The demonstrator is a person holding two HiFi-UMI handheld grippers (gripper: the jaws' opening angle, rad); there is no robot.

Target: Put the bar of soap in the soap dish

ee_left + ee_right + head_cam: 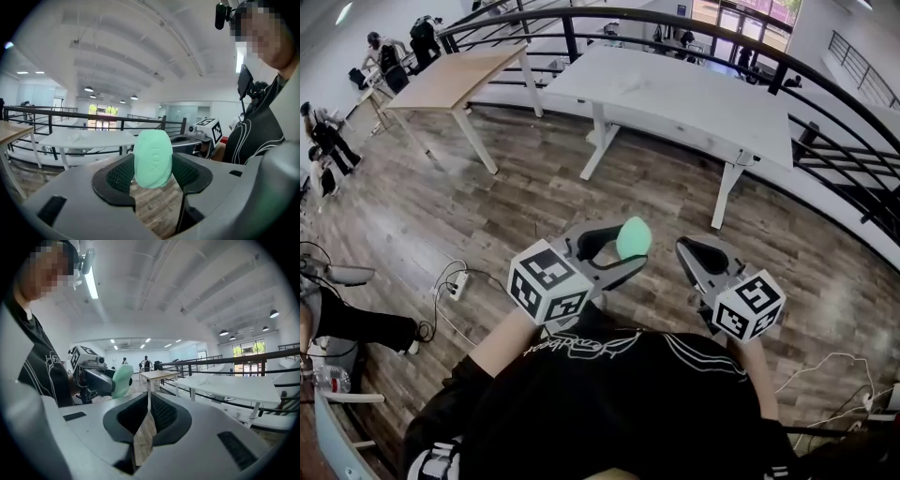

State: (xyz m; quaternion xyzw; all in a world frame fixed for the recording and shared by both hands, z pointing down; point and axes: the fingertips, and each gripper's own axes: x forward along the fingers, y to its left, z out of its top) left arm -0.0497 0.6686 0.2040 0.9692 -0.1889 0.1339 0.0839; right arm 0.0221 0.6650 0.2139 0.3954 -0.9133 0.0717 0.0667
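The bar of soap (634, 237), pale green, stood upright between the jaws of your left hand-held gripper (626, 253). The jaws clenched it from both sides, and its upper end rose clear of the pads. You held it in the air over the wooden floor (441, 216), just ahead of your chest. Your right hand-held gripper (694, 255) was just beside it, its jaws drawn together on nothing. The white desk (675, 94) stood well apart beyond.

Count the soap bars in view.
1. The bar of soap stands upright, clamped between the jaws of the left gripper, above the wood floor. No other shows; one could be hidden out of frame.
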